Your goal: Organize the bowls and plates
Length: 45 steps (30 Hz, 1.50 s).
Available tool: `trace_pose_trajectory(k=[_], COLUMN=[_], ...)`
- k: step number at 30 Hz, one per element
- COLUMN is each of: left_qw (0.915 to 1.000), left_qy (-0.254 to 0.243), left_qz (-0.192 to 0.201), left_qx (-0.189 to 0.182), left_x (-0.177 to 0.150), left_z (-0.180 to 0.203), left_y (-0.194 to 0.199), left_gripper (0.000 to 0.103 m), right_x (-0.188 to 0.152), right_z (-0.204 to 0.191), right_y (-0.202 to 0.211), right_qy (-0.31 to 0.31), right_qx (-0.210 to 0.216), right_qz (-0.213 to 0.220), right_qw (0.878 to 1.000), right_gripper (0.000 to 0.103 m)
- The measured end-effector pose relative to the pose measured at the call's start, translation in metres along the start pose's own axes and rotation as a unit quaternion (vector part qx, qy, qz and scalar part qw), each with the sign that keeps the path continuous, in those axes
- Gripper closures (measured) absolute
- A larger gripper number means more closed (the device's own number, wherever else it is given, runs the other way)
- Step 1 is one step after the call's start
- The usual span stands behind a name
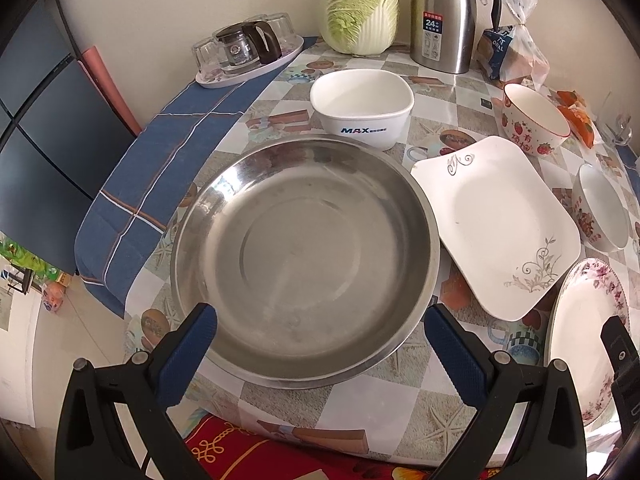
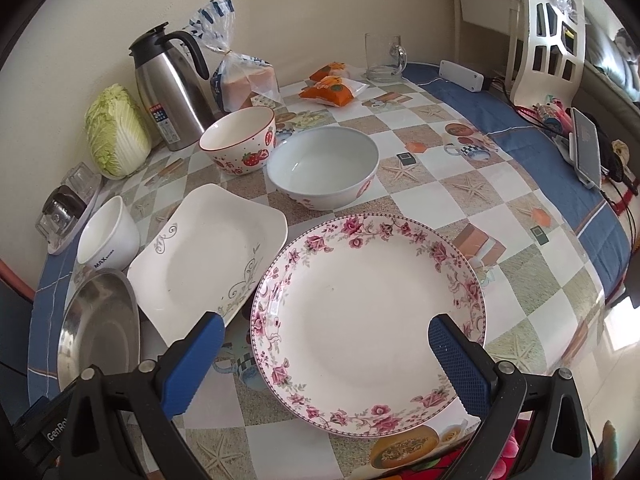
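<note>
**Checkered tabletop with plates and bowls, both grippers wide open**

Checkered tabletop (image 2: 432,184) carries the dishes. Left gripper (image 1: 320,332) hangs over the near rim of the steel basin (image 1: 304,256); its fingers (image 1: 188,344) are spread wide and hold nothing. Right gripper (image 2: 326,344) is also wide open, empty, above the floral plate (image 2: 368,320). Square plate (image 2: 208,256) lies between basin and floral plate; three bowls stand farther back.

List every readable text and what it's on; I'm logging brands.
"MAX": white square bowl, blue letters; smaller characters beside it blurred.
"24": label on steel thermos jug; rest unreadable.
"GenRo", cut off: left hand-held gripper.
Strawberry bowl: red characters, unreadable.
Bread bag: print unclear.
</note>
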<state>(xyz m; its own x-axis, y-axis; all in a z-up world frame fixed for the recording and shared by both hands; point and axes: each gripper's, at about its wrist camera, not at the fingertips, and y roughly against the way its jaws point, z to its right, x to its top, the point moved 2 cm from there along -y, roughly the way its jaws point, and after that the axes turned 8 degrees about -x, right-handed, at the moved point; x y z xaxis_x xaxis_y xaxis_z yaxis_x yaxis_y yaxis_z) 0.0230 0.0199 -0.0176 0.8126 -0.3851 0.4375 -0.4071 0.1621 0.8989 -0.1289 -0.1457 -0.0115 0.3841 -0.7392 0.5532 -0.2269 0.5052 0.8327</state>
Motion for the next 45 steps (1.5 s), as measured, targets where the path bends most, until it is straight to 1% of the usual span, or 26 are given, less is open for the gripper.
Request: trace_pose_trajectory(k=[13,17,21,24,26,28,31,33,36,40,42,45], left_qw=[0.9999,0.9997,0.9992,0.998,0.9963,0.994,0.9909,0.9894,0.9883,0.9883,0.988,0.9883], left_qy=[0.01,0.018,0.028,0.048,0.064,0.087,0.109,0.118,0.117,0.105,0.1,0.1], left_qz=[0.003,0.003,0.007,0.022,0.04,0.054,0.067,0.075,0.089,0.108,0.118,0.115], left_qx=[-0.01,-0.015,-0.028,-0.036,-0.041,-0.039,-0.04,-0.04,-0.04,-0.021,-0.012,-0.012], left_x=[0.001,0.002,0.004,0.009,0.013,0.015,0.018,0.019,0.02,0.022,0.024,0.027], left_z=[-0.008,-0.013,-0.023,-0.039,-0.054,-0.07,-0.092,-0.105,-0.12,-0.133,-0.138,-0.146], left_y=[0.0,0.0,-0.001,0.0,0.001,0.002,0.001,-0.001,-0.005,-0.01,-0.011,-0.018], left_gripper=[0.0,0.0,0.0,0.0,0.0,0.0,0.0,0.0,0.0,0.0,0.0,0.0], right_x=[-0.003,-0.005,-0.008,-0.011,-0.013,-0.016,-0.023,-0.028,-0.035,-0.044,-0.047,-0.051], right_z=[-0.014,-0.027,-0.042,-0.054,-0.066,-0.079,-0.1,-0.111,-0.126,-0.143,-0.149,-0.156], right_y=[0.0,0.002,0.005,0.006,0.006,0.006,0.009,0.009,0.007,0.002,0.002,0.004], right_qy=[0.028,0.05,0.074,0.092,0.109,0.128,0.161,0.177,0.194,0.21,0.217,0.233], right_qx=[-0.001,0.013,0.021,0.037,0.063,0.084,0.11,0.129,0.138,0.158,0.163,0.165], right_qz=[0.005,0.005,0.01,0.011,0.008,0.005,0.009,0.003,-0.01,-0.033,-0.035,-0.034], right_qw=[1.0,0.999,0.997,0.995,0.992,0.988,0.981,0.976,0.971,0.964,0.962,0.958], right_gripper=[0.0,0.0,0.0,0.0,0.0,0.0,0.0,0.0,0.0,0.0,0.0,0.0])
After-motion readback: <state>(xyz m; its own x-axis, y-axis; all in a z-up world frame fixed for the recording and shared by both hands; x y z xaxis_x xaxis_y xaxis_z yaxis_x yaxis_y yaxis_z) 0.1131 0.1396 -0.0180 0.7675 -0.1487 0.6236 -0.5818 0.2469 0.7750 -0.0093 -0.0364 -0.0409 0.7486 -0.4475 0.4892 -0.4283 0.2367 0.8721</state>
